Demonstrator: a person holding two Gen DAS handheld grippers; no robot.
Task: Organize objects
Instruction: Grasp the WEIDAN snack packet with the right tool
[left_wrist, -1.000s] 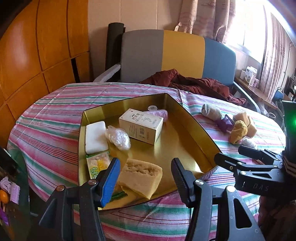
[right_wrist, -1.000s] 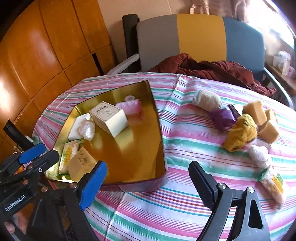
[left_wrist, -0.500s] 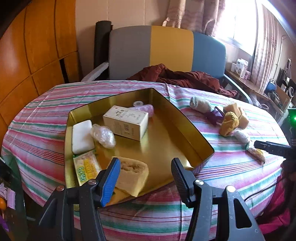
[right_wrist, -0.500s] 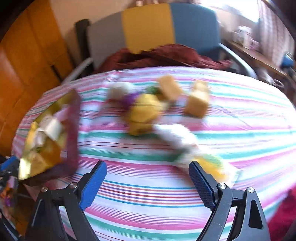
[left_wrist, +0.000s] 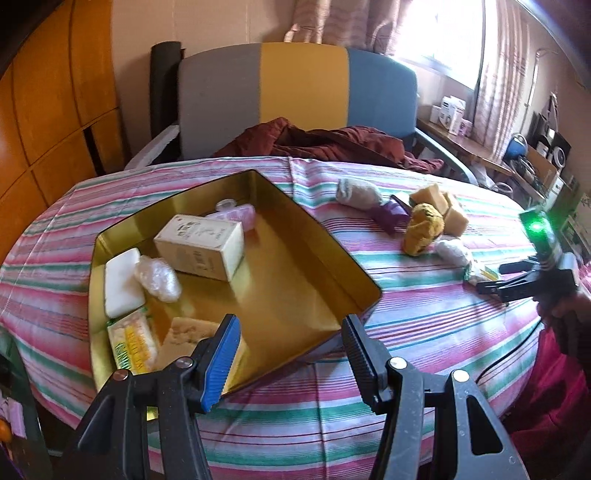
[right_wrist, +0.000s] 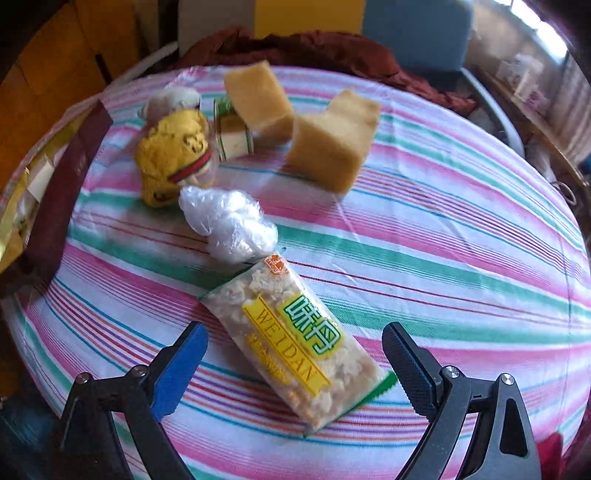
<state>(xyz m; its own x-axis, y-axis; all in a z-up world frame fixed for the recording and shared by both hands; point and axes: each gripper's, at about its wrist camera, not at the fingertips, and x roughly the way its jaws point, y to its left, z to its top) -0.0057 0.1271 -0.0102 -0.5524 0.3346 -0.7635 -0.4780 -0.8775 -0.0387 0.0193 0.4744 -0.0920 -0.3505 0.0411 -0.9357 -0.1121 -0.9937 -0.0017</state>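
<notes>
A gold tin tray (left_wrist: 325, 236) on the striped table holds a cream box (left_wrist: 199, 247), a white soap bar (left_wrist: 122, 288), a plastic wad, a snack pack (left_wrist: 133, 339) and a sponge block. My left gripper (left_wrist: 290, 354) is open and empty at the tray's near edge. My right gripper (right_wrist: 295, 363) is open, its jaws on either side of a WEIDAN snack pack (right_wrist: 295, 339) lying on the cloth, not touching it. It also shows in the left wrist view (left_wrist: 517, 280) at the right. Behind the pack lie a crumpled plastic wad (right_wrist: 229, 225), a yellow plush (right_wrist: 173, 155) and two sponge blocks (right_wrist: 332, 144).
A small green-striped box (right_wrist: 234, 134) and a pale sock (right_wrist: 170, 101) sit by the plush. The tray's dark outer wall (right_wrist: 70, 184) is at the left of the right wrist view. A chair (left_wrist: 295, 92) with red cloth stands behind the table.
My right gripper has swung right, away from the tray, and come down over the WEIDAN snack pack. My left gripper has pulled back slightly from the tray. Both stay open.
</notes>
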